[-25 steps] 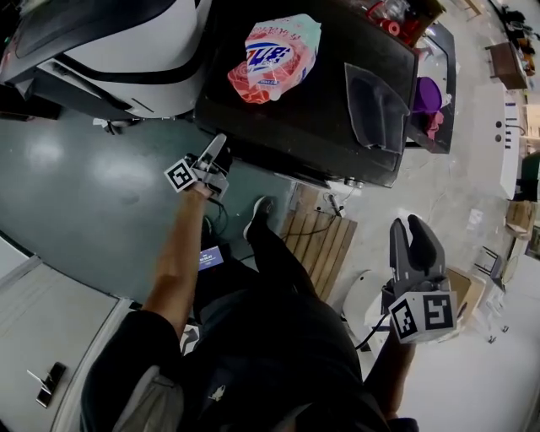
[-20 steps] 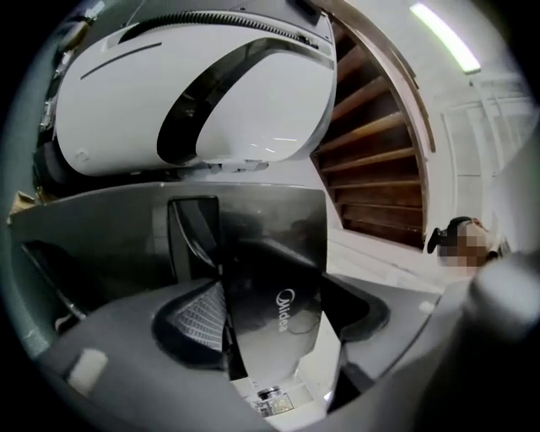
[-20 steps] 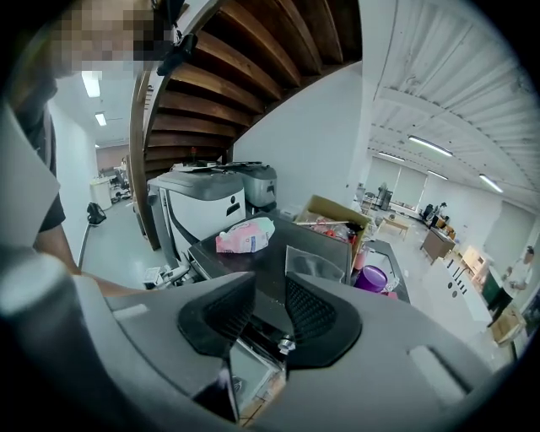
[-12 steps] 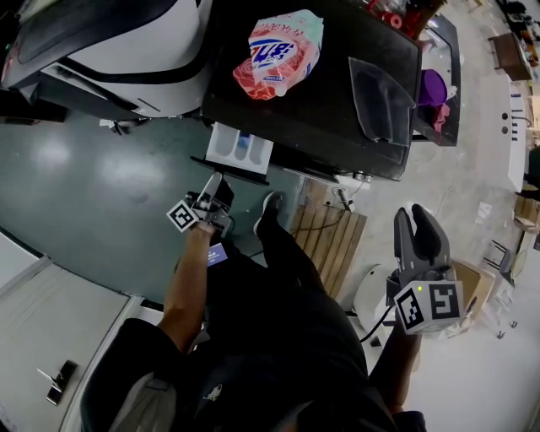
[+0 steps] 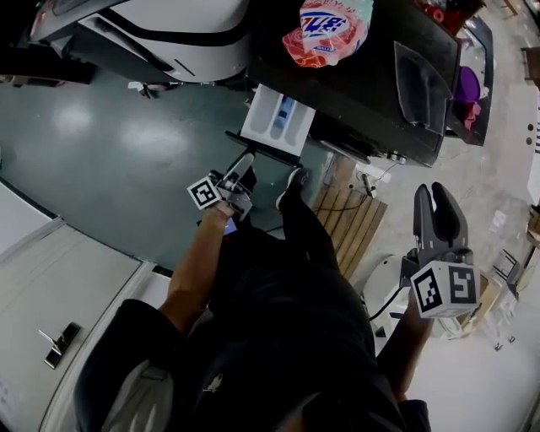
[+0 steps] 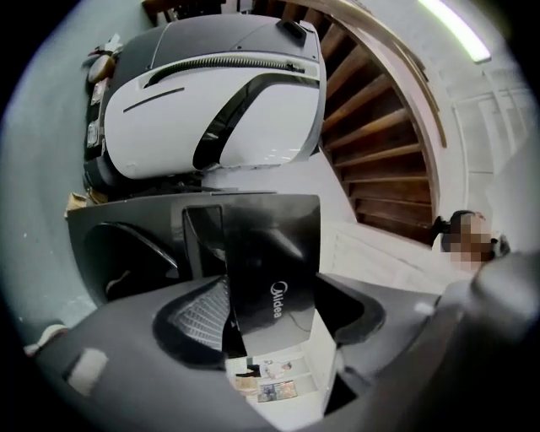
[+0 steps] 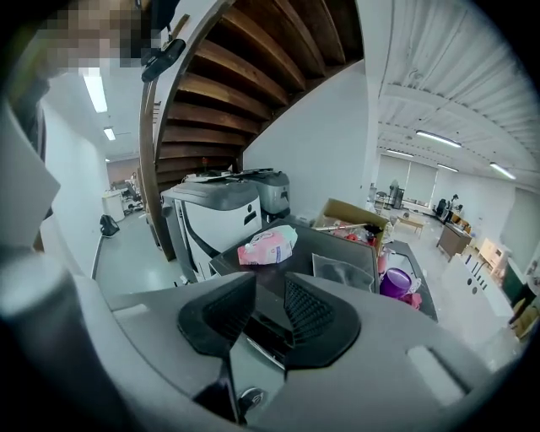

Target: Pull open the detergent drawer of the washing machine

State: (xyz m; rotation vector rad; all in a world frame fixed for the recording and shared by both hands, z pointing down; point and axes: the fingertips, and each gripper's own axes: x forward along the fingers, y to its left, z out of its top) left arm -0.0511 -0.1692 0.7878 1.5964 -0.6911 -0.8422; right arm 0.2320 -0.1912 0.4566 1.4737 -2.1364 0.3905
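The black washing machine (image 5: 363, 76) stands at the top of the head view. Its detergent drawer (image 5: 274, 118) sticks out toward me, white inside with a blue compartment. My left gripper (image 5: 245, 162) is shut on the drawer's black front panel (image 5: 263, 148). In the left gripper view that panel (image 6: 274, 278), marked Midea, stands between the jaws of the left gripper (image 6: 274, 325), with the white drawer tray (image 6: 278, 375) below it. My right gripper (image 5: 434, 198) hangs at the right, away from the machine. In its own view the right gripper (image 7: 268, 312) is open by a narrow gap, holding nothing.
A pink and blue detergent bag (image 5: 325, 29) lies on the machine's top. A large white and black machine (image 5: 194, 25) stands to the left. A wooden pallet (image 5: 350, 228) lies on the floor by my leg. A purple container (image 5: 469, 84) sits right of the washer.
The drawer was flush with the machine a second ago and now sticks far out. My left gripper has drawn back toward me with the front panel. The right gripper has barely moved.
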